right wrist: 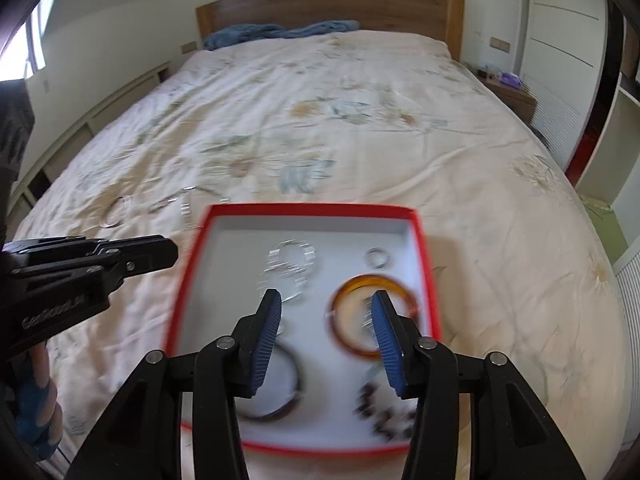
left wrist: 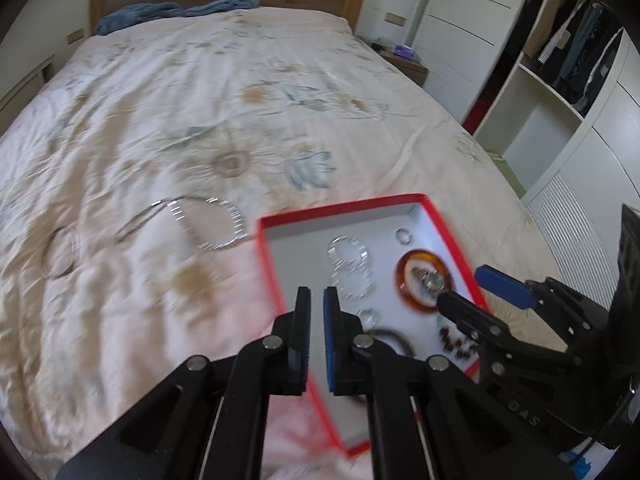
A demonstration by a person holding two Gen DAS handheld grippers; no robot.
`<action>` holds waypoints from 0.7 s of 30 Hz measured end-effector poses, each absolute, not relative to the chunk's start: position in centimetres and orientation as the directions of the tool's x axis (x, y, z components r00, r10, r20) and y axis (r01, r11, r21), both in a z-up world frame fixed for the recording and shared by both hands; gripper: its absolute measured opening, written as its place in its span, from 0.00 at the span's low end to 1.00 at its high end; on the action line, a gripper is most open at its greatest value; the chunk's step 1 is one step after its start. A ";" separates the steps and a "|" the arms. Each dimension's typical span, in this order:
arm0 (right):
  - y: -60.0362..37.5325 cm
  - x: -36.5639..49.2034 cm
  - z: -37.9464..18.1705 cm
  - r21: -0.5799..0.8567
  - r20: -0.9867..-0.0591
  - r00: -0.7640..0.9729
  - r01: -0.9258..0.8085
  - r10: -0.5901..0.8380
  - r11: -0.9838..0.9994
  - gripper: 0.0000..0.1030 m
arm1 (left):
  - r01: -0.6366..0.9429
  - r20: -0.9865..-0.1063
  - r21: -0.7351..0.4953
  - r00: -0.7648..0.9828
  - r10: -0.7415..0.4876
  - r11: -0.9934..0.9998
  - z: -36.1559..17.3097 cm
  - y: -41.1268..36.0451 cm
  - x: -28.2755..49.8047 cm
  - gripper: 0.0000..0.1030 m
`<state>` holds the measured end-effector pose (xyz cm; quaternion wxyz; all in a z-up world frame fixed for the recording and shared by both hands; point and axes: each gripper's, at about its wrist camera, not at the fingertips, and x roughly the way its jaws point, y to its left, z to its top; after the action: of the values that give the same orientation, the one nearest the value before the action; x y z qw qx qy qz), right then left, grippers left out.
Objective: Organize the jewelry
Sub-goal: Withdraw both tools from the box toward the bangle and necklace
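Note:
A red box with a white inside [left wrist: 276, 264] [right wrist: 420, 232] lies on the bed. In it are an amber bangle [left wrist: 404, 268] [right wrist: 344, 292], clear bead bracelets [left wrist: 348, 256] [right wrist: 292, 260], a small silver ring [left wrist: 403, 235] [right wrist: 377, 257], a dark bangle [right wrist: 294, 376] and dark beads [right wrist: 384, 420]. Silver bangles [left wrist: 208, 220] [right wrist: 176, 204] and a thin ring [left wrist: 62, 252] [right wrist: 118, 212] lie on the bedspread left of the box. My left gripper [left wrist: 317, 300] is nearly shut and empty at the box's left rim. My right gripper [right wrist: 326, 304] is open and empty over the box.
The floral bedspread [left wrist: 200, 120] covers the whole bed, with a blue blanket [left wrist: 176, 12] by the wooden headboard. A white wardrobe and open shelves [left wrist: 560, 120] stand to the right. A nightstand [right wrist: 508, 92] sits beside the bed.

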<state>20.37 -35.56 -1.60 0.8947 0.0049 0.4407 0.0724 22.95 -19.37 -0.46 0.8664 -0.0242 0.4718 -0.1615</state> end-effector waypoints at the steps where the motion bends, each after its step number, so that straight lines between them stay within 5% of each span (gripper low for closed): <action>1: -35.0 19.9 -1.3 0.075 -0.785 0.603 -0.131 0.140 0.989 0.48 | 0.250 -0.807 -0.192 0.510 -0.298 0.949 -0.2 -18.7 22.4 0.06; 11: -29.7 14.4 0.8 0.106 -0.768 0.609 -0.183 0.197 0.977 0.49 | 0.163 -0.793 -0.177 0.560 -0.239 0.971 1.5 -11.7 16.6 0.07; 15: -27.9 13.1 1.3 0.108 -0.768 0.604 -0.206 0.213 0.973 0.50 | 0.119 -0.798 -0.190 0.559 -0.224 0.975 1.0 -9.0 15.0 0.19; 21: -25.4 12.9 1.6 0.113 -0.768 0.594 -0.240 0.238 0.964 0.50 | 0.052 -0.805 -0.193 0.563 -0.189 0.980 0.2 -4.7 14.1 0.19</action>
<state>12.91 -25.43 1.64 0.8928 -0.0014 0.4301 0.1337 14.07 -4.74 0.22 0.8809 -0.0736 0.4625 -0.0685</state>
